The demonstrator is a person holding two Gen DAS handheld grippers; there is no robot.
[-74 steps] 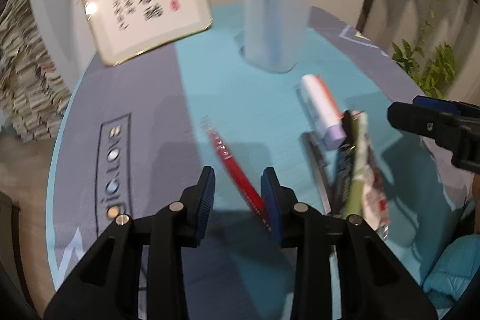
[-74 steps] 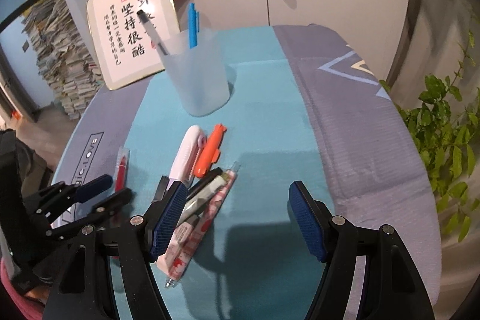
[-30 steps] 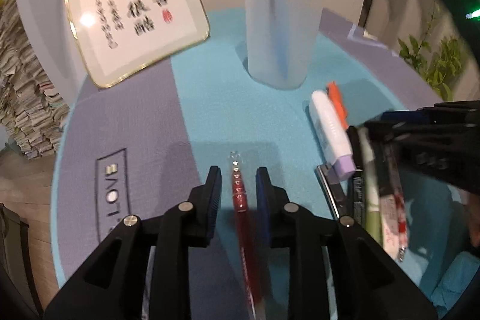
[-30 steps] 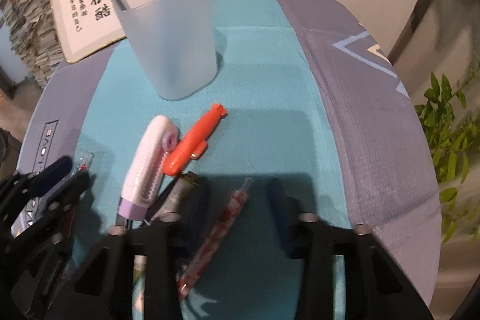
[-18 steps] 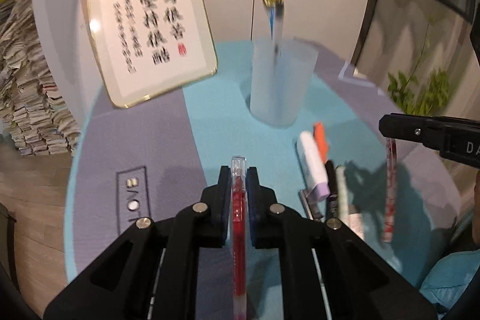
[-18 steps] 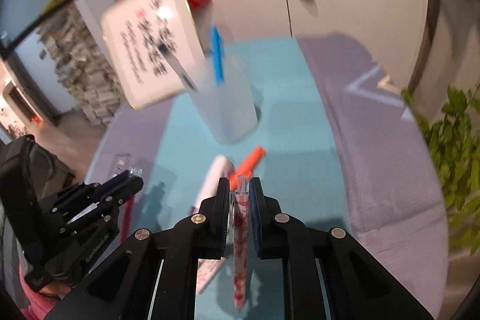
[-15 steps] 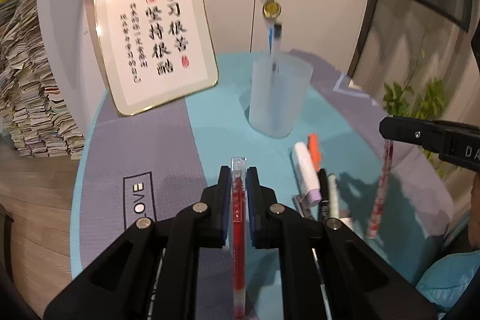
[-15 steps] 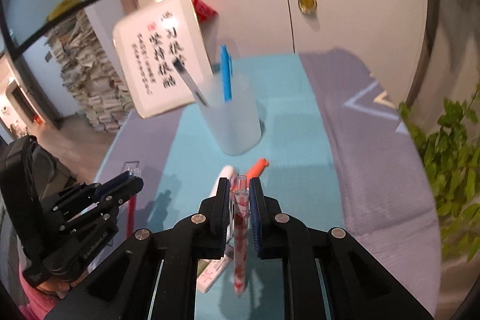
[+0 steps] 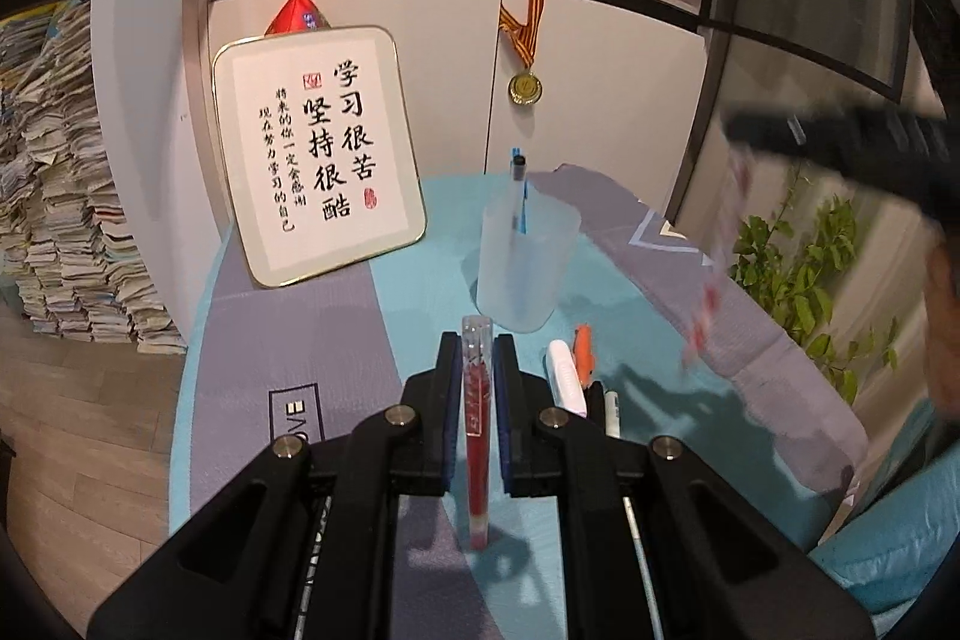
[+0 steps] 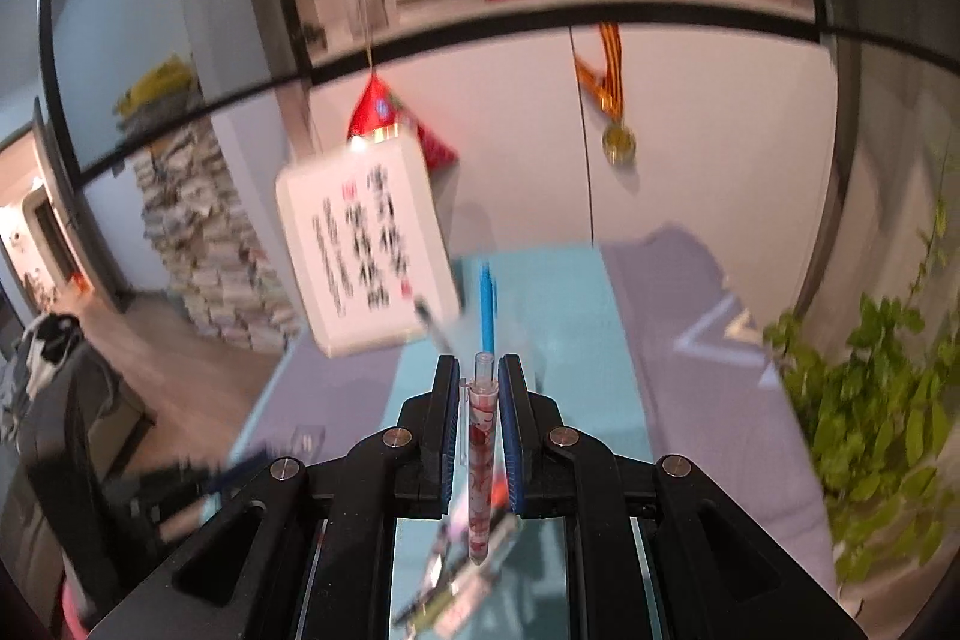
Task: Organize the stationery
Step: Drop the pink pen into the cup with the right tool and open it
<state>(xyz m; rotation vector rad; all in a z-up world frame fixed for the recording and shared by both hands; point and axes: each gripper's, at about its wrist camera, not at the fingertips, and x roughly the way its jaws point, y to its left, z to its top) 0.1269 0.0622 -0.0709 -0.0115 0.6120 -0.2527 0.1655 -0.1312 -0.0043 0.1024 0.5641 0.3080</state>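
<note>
My left gripper [image 9: 478, 358] is shut on a red pen [image 9: 477, 418], held above the table, short of the translucent pen cup [image 9: 525, 265]. The cup holds a blue pen [image 10: 486, 310] and a black-capped pen [image 9: 518, 187]. My right gripper [image 10: 478, 379] is shut on a red-patterned pen [image 10: 481, 451], lifted high; it shows blurred at the right in the left wrist view [image 9: 714, 268]. A white-lilac marker [image 9: 564, 379], an orange pen [image 9: 583, 343] and dark pens [image 9: 603, 403] lie on the teal cloth right of my left gripper.
A framed calligraphy board [image 9: 321, 151] leans on the cabinet behind the round table [image 9: 300, 340]. A medal [image 9: 525, 85] hangs on the cabinet door. Paper stacks [image 9: 54, 196] stand at left, a green plant [image 9: 798, 268] at right.
Both grippers closed on their pens and lifted them off the table. In the last half second the right gripper rose and tilted up sharply; the left rose slightly.
</note>
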